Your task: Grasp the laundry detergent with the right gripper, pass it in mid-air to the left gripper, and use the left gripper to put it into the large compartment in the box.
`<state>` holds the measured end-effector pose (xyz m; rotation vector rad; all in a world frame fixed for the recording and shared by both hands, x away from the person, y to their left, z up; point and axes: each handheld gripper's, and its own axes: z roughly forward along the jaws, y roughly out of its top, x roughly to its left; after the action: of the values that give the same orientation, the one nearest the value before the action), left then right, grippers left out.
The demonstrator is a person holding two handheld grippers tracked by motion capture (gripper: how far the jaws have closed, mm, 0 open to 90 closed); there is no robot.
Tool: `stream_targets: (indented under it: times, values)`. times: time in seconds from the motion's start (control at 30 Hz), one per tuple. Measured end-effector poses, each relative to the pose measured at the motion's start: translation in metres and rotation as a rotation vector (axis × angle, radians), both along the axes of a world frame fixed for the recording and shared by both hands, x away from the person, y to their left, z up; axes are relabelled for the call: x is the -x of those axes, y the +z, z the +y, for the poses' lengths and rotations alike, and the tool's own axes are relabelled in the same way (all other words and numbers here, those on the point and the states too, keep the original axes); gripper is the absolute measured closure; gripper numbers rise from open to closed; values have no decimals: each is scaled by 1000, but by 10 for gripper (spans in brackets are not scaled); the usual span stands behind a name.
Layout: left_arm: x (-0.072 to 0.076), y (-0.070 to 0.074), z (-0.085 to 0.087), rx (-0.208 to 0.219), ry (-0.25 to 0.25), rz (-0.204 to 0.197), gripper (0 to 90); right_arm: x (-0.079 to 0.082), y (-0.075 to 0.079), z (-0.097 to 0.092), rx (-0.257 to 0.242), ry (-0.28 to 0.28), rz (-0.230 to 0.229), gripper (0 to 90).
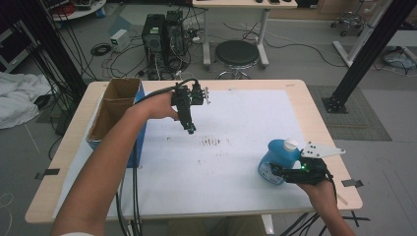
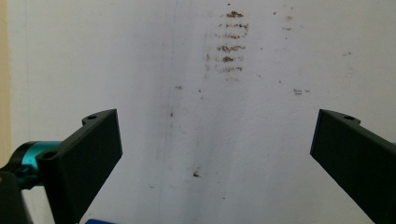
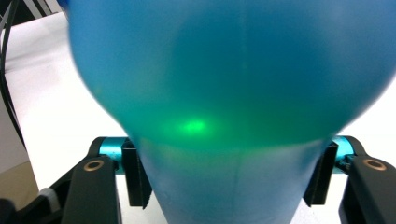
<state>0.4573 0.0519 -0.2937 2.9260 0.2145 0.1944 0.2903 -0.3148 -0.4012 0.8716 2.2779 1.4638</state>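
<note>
Bottle: we have a blue plastic bottle [image 1: 276, 162] with a white cap, lying tipped on the white sheet [image 1: 231, 162] that covers the table [image 1: 314, 113], near the sheet's right front corner, its cap pointing away from us.
Right gripper [image 1: 279, 171]: its fingers [image 3: 135, 175] stand on either side of the bottle's narrower part, just below the bulge of the body, and appear to touch the wall on both sides; we read this as a grip on the bottle.
Left gripper [image 1: 191, 129]: it hovers over the sheet well to the left of the bottle and beyond it, fingers [image 2: 88, 154] spread wide with nothing between them; under it lie only brown smudges [image 2: 229, 46] on the sheet.
Handling: we judge the bottle light to middling, since through its translucent wall we cannot tell how full it is; the thin plastic will likely give under a hard squeeze, and the smooth rounded wall may slip.
Where to hold: we think the narrowing below the bulge is the best place, because the wider body above stops it sliding through.
Cardboard box [image 1: 115, 110]: it stands open at the sheet's left edge, far from the bottle.
</note>
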Motion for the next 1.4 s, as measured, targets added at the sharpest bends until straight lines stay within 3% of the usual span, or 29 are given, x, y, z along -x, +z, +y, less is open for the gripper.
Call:
stream_targets:
  times: [0.33,0.57,0.77,0.9,0.93,1.0,1.27,1.37,1.4]
  values:
    - [0,-1,1,0,1,2,21,2,2,1,38,4,-48,447]
    - [0,1,3,6,3,-2,21,0,11,1,47,13,-39,454]
    - [2,4,6,16,4,-5,21,-3,46,5,57,64,-60,455]
    - [5,7,6,26,3,-10,21,-11,73,10,69,131,-69,455]
    - [6,8,6,30,4,-12,21,-17,86,13,92,168,-75,455]
    - [7,11,7,33,5,-13,21,-19,91,15,99,179,-78,454]
    - [14,19,12,52,7,-18,21,-46,131,22,108,245,-70,454]
    - [15,20,13,60,10,-18,21,-49,136,23,111,249,-72,454]
    - [17,22,14,67,7,-19,21,-56,146,25,122,258,-79,454]
